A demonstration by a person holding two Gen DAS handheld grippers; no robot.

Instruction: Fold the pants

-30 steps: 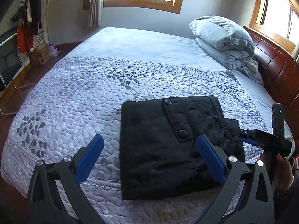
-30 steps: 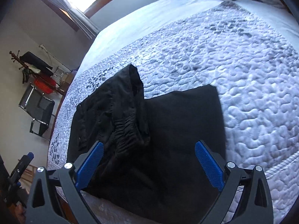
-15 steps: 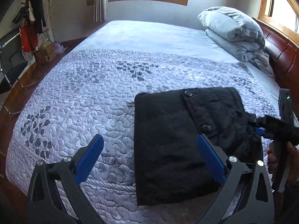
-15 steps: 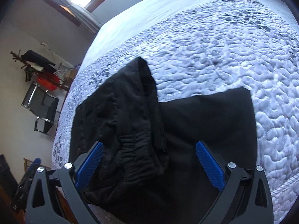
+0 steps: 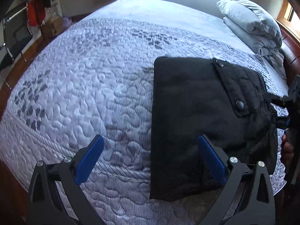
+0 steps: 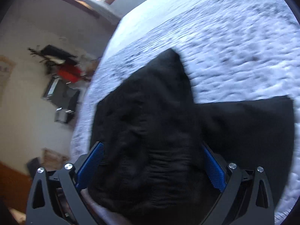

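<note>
the right wrist view is smeared with motion blur, so the quilt (image 6: 234, 43) beyond the fingers and the clutter (image 6: 63, 71) past the left finger (image 6: 90, 166) lose detail. bunched pants (image 6: 150, 140) fill the gap between the fingers, hiding their inner tips. in the left wrist view the right gripper (image 5: 291, 112) is cut off by the frame edge beyond the right finger (image 5: 211, 159), its jaws unreadable.

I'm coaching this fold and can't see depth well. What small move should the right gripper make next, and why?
Probably shut the right gripper on the bunched waistband end of the black pants: that cloth already sits between its open fingers. The left gripper is open, holding nothing.
</note>
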